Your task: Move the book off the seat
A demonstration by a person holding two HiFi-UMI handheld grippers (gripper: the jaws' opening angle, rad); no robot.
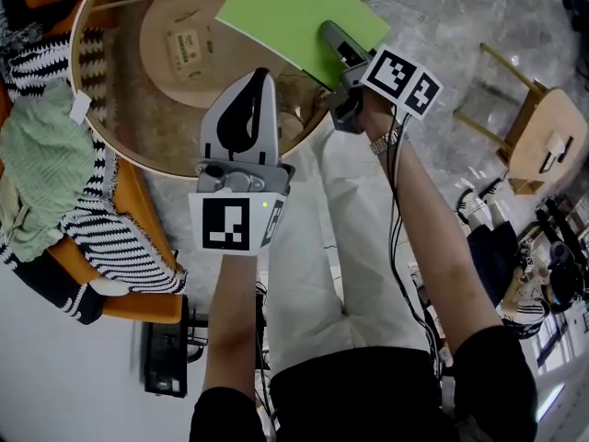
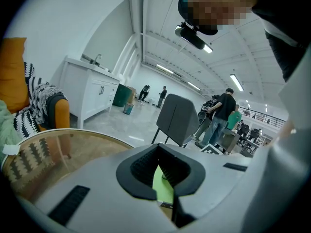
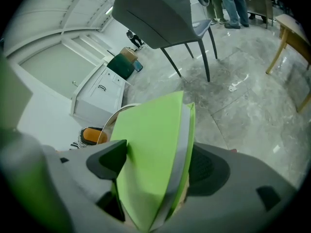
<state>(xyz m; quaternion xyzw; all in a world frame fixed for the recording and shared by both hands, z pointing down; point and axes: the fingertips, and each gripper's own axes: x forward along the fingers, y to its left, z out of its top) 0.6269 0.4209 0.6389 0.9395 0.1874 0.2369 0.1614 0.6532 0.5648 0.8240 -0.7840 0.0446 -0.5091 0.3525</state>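
Left gripper is nearest: fingers together, nothing in them, parked at the near rim of the table. Right gripper has its jaws standing wide around the green book. One pad sits against the front cover, the other looks clear of the back, so I read it as not clamped. The book is tilted over the round glass tabletop and off any seat, but I can't tell whether its far edge rests on the glass. Handling guess: thin, light and fairly stiff as a slab, with a smooth cover that's likely slippery. The covers are fanning apart from the page block in the right gripper view, so pinch across both covers close to the spine, not by one loose cover or a corner. It isn't fragile, though corners will dent if it's dropped. Writing: the cover is plain green, no title showing. The marker cubes carry black-and-white square patterns only. A sticker on the wooden piece under the glass has print too small to read. Further left, an orange armchair holds a striped throw.
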